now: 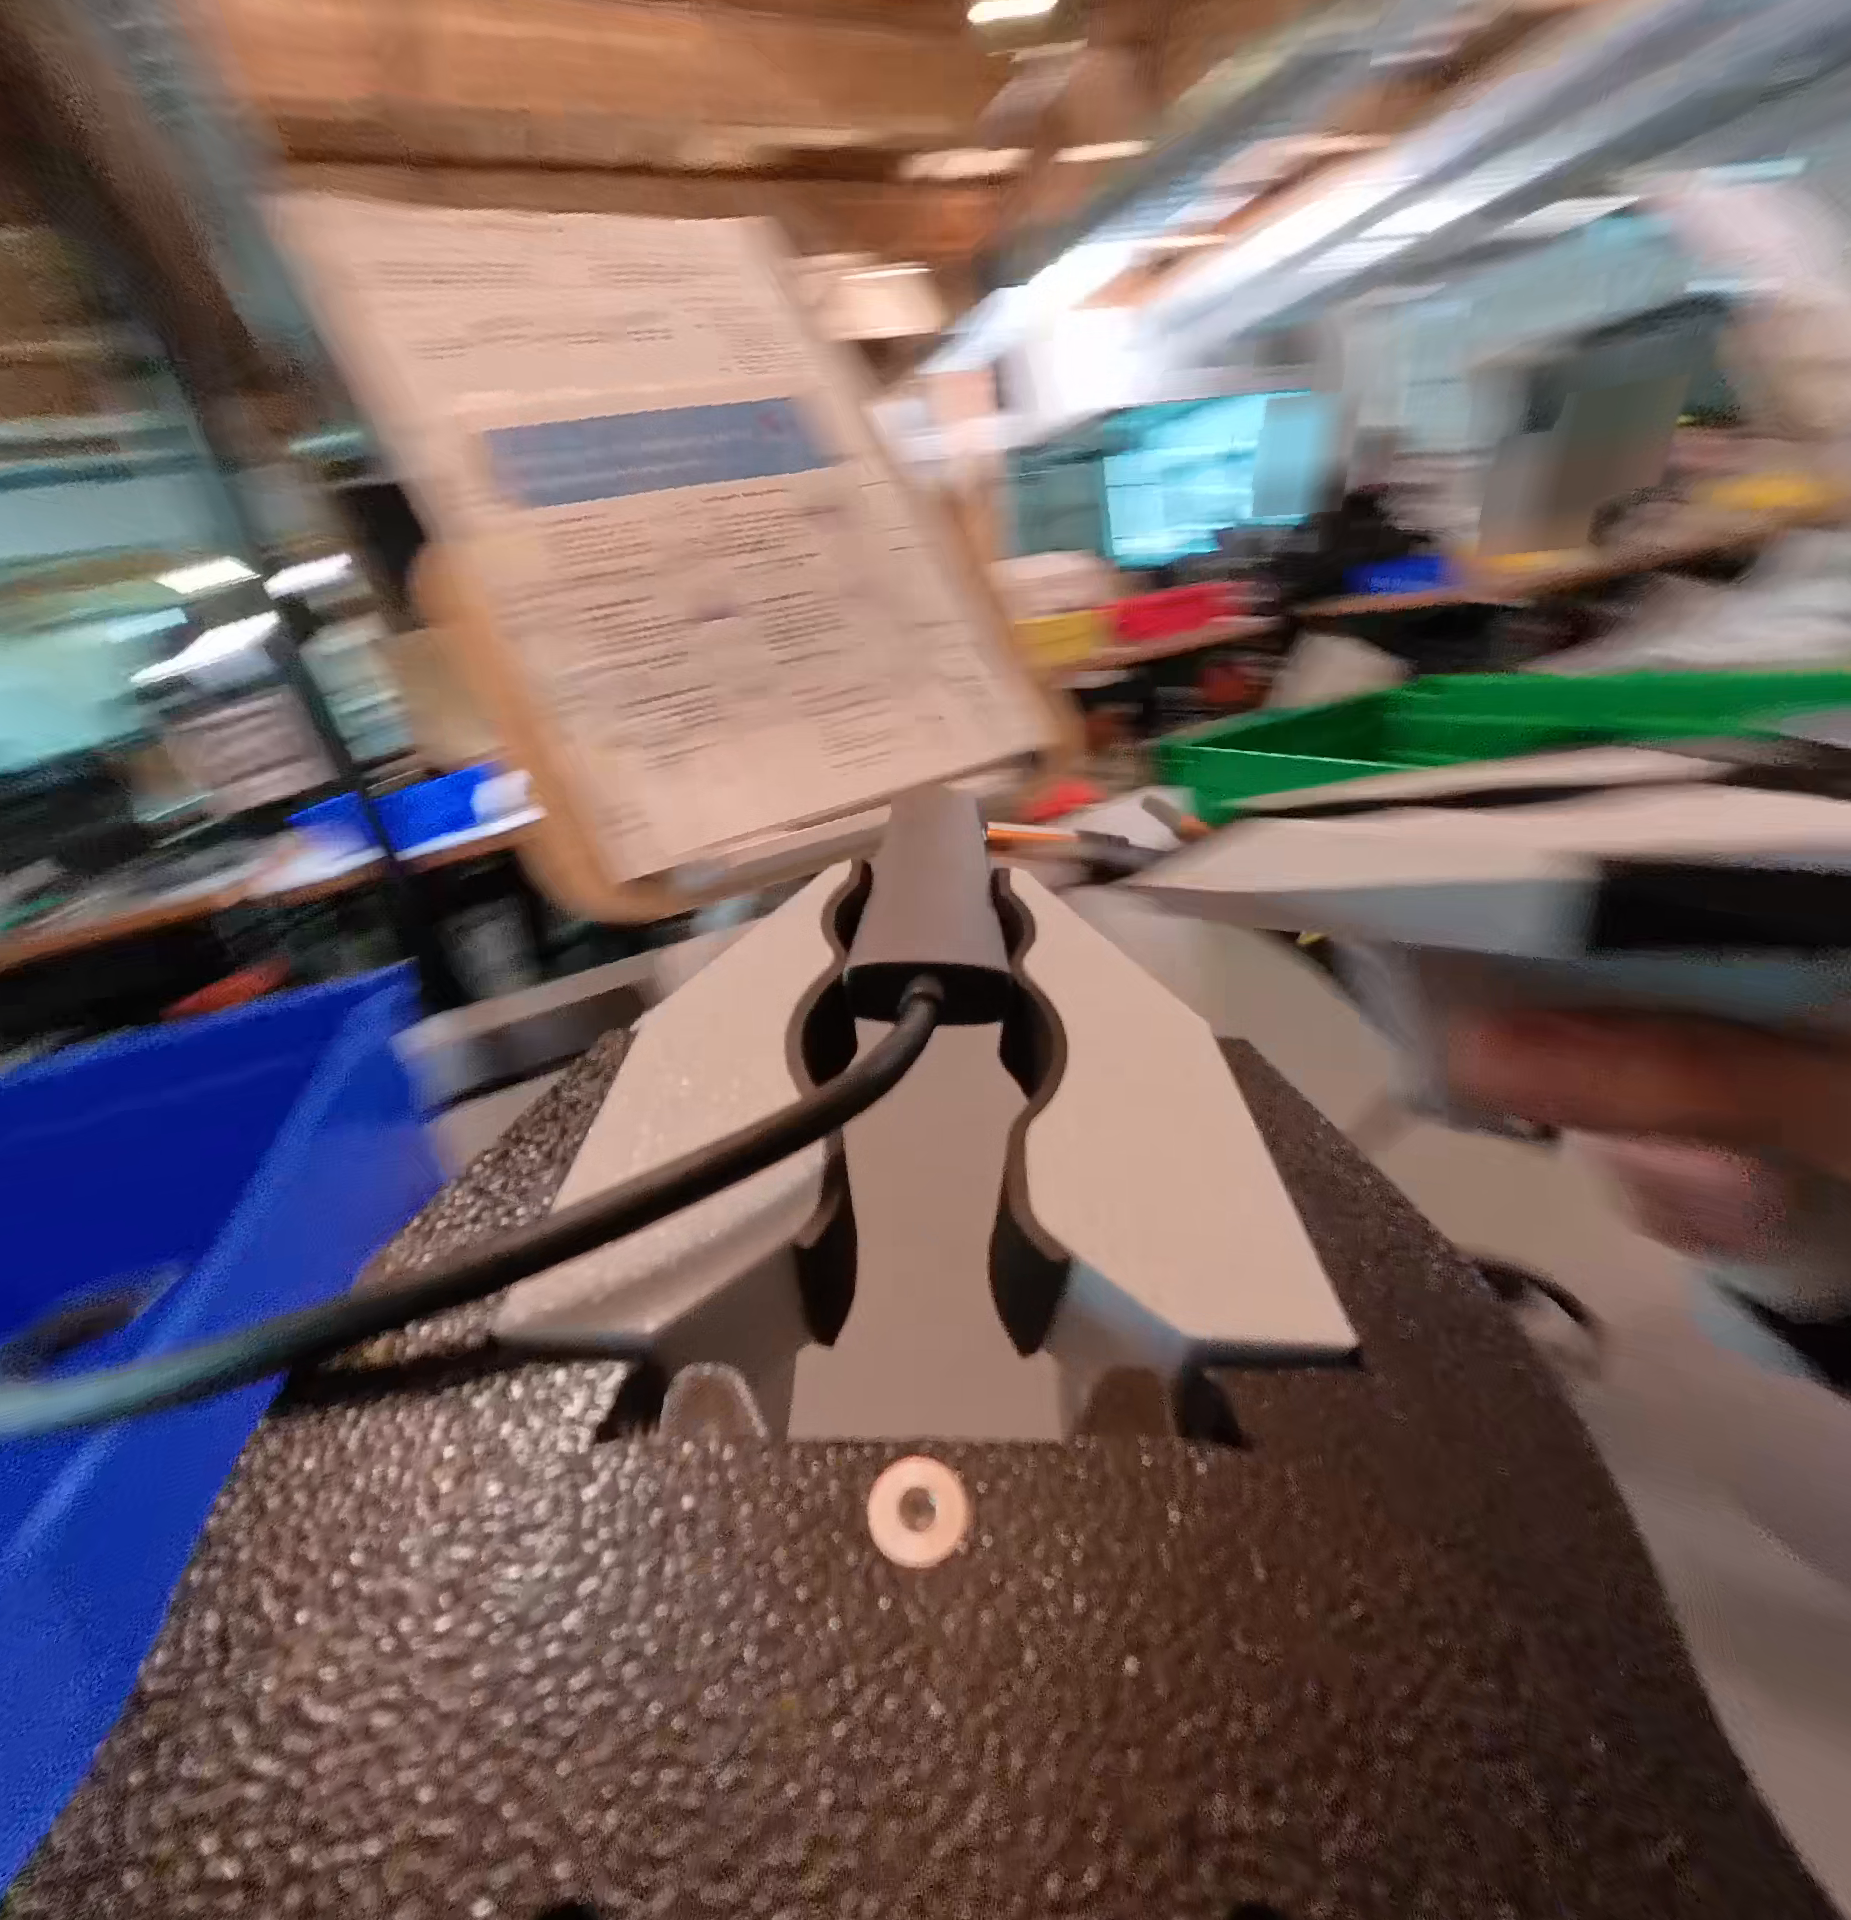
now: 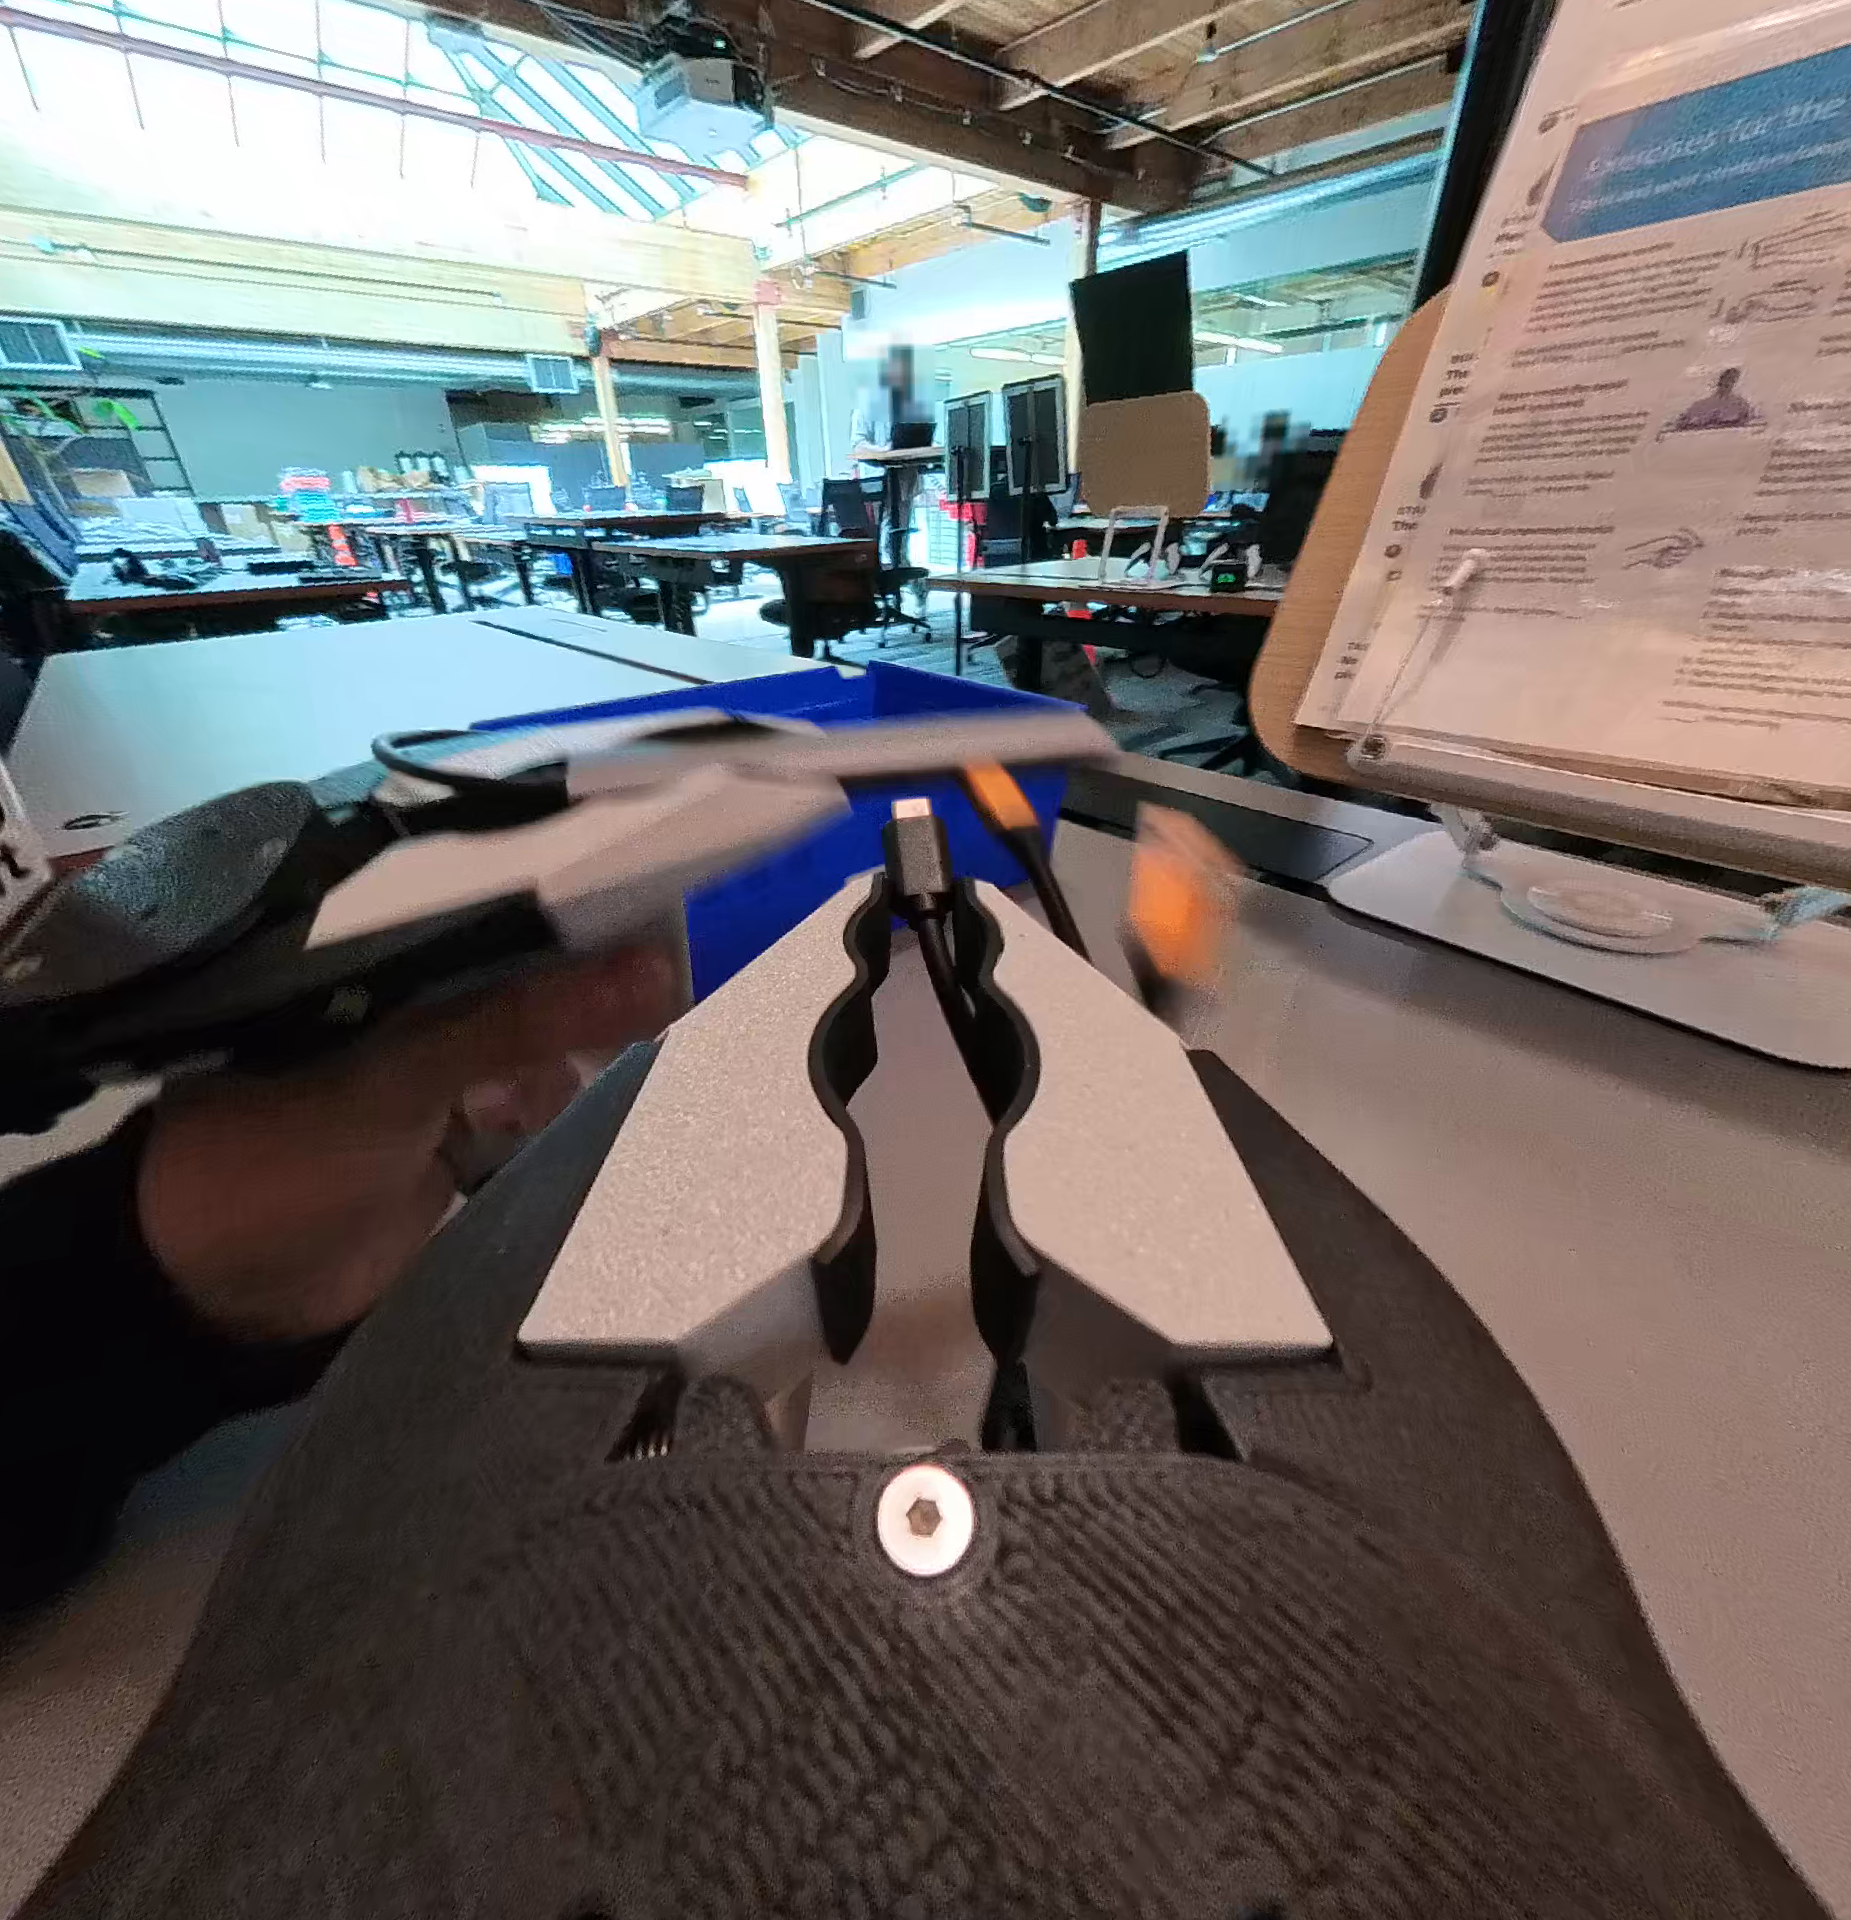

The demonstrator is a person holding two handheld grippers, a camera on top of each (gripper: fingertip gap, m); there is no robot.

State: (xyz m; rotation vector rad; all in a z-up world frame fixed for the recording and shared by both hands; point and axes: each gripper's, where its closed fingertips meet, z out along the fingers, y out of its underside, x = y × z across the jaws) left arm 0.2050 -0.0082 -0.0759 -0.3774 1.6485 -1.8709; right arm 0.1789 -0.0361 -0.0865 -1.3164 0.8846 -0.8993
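Two hand-held grippers each pinch one end of a black cable. The left hand-held gripper [image 1: 926, 914] is closed on a grey adapter [image 1: 926, 894], a smooth flattened block whose long axis runs forward along the fingers, its far end pointing away from the camera toward the paper stand [image 1: 682, 540]. The cable [image 1: 630, 1195] leaves the adapter's near end and curves off to the left, over the rim of the blue bin [image 1: 173, 1195]. This view is heavily blurred.

The right hand-held gripper [image 2: 921, 904] is clamped on the cable [image 2: 952, 997] just behind its plug [image 2: 913, 847], a small dark metal-tipped connector standing upright past the fingertips, long axis pointing up and forward. The fingers are flat matte grey plates with wavy black inner edges; the body is pebbled black plastic.

Just ahead of the plug, the left hand-held gripper [image 2: 1108, 743] crosses from the left, blurred, over the blue bin [image 2: 796, 894]. A blurred orange piece [image 2: 1170, 914] shows to the right, and what it is cannot be told. The grey worktop [image 2: 1472, 1195] lies open on the right as far as the stand's base [image 2: 1586, 935]. A green bin [image 1: 1472, 727] sits beyond the right hand-held gripper [image 1: 1368, 842].
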